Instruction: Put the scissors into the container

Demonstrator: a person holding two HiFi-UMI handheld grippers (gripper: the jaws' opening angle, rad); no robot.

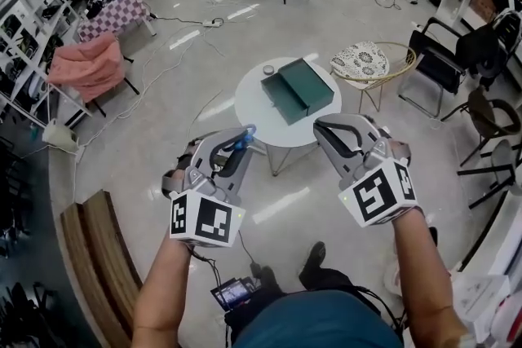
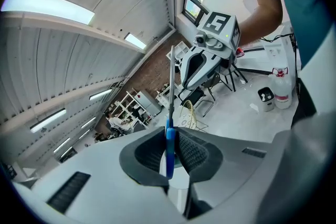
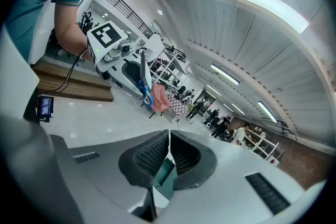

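Blue-handled scissors (image 1: 244,142) are clamped in my left gripper (image 1: 245,134), held in the air over the near left edge of a round white table (image 1: 254,114). In the left gripper view the blue handle (image 2: 169,147) sits between the shut pads and the blade (image 2: 171,78) points away. The green container (image 1: 298,90), a rectangular box with two parts side by side, lies on the table. My right gripper (image 1: 324,125) hovers at the table's near right edge, shut with nothing in it. In the right gripper view part of the container (image 3: 165,174) shows below the closed pads (image 3: 153,153).
A small grey round object (image 1: 268,70) lies beside the container. A wicker chair with a patterned cushion (image 1: 362,60) stands right of the table, with black chairs (image 1: 444,53) beyond it. A wooden bench (image 1: 88,257) is at the lower left, and cables run over the floor.
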